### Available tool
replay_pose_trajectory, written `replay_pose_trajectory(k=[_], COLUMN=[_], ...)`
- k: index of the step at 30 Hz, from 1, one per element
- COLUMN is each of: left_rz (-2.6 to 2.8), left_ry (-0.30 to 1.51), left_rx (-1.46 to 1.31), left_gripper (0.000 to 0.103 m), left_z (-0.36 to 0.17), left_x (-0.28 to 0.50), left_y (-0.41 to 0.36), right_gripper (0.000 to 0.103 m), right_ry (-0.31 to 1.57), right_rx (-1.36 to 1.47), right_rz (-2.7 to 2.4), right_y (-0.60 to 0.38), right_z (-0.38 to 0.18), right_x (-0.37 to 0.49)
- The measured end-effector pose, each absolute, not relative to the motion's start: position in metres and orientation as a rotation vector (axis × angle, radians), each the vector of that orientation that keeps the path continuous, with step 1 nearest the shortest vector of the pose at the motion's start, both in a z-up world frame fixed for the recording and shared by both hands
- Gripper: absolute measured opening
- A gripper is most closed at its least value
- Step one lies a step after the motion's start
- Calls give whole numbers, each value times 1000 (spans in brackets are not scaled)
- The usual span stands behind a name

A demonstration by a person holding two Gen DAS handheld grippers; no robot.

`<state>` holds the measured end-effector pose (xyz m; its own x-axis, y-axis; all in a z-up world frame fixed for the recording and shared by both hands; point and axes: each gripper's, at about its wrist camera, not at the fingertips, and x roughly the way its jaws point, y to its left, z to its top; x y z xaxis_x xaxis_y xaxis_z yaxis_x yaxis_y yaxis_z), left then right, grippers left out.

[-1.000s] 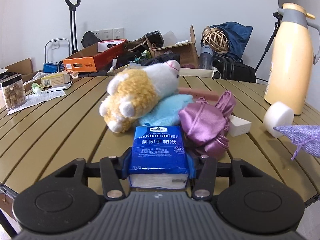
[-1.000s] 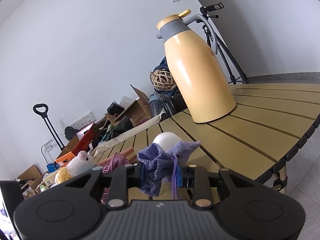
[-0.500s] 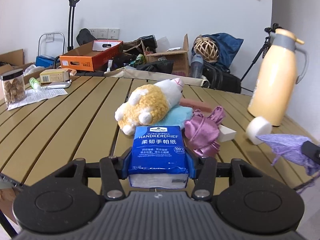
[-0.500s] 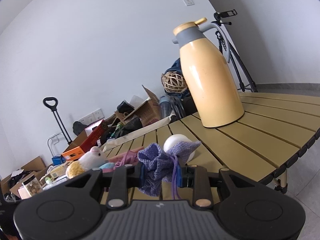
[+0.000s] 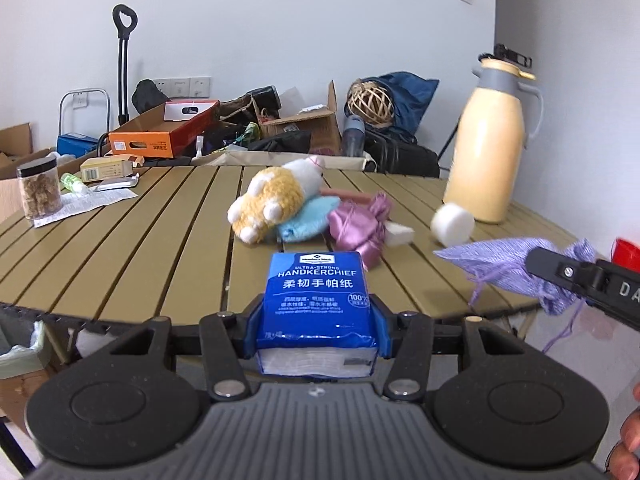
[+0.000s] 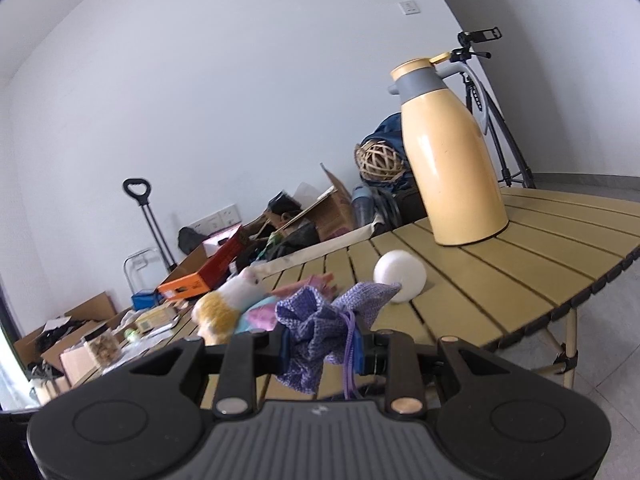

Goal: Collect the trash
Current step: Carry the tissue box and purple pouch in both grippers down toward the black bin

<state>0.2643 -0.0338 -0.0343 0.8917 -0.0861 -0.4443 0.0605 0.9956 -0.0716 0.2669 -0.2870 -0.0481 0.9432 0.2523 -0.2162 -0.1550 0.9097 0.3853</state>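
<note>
My left gripper [image 5: 318, 312] is shut on a blue handkerchief tissue pack [image 5: 318, 292], held off the near edge of the slatted table [image 5: 120, 248]. My right gripper [image 6: 326, 340] is shut on a purple knitted drawstring pouch [image 6: 320, 320]; in the left wrist view the same pouch [image 5: 504, 260] hangs at the right with a black finger across it. On the table lie a yellow-and-white plush toy [image 5: 272, 196], a light blue cloth [image 5: 310, 220], a pink satin pouch [image 5: 360, 224], a white block [image 5: 398, 234] and a white foam cylinder [image 5: 452, 222].
A tall yellow thermos jug [image 5: 490, 144] stands at the table's far right. A jar of snacks [image 5: 38, 192], papers and a small box sit at the far left. A bin with a pale liner [image 5: 20, 356] is below the table's left edge. Boxes and bags crowd the floor behind.
Both grippers have drawn back from the table with their loads; the table items look smaller and farther. The right gripper with the purple pouch has come into the left wrist view at the right.
</note>
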Motion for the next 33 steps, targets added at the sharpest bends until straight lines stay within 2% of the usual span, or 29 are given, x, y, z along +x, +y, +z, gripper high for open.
replay_pose_trajectory(k=[13,33], left_rz=[-99,-92], left_ry=[549,865], left_rx=[10,93], left_gripper=[52,52], left_z=[-49,-137], left_x=[201,179], left_y=[-26,-30], right_gripper=[27,27], right_ry=[406,767], right_rx=[300,236], right_rz=[264,268], right_y=[-261,-236], right_z=[-68,-141], right_x=[195,166])
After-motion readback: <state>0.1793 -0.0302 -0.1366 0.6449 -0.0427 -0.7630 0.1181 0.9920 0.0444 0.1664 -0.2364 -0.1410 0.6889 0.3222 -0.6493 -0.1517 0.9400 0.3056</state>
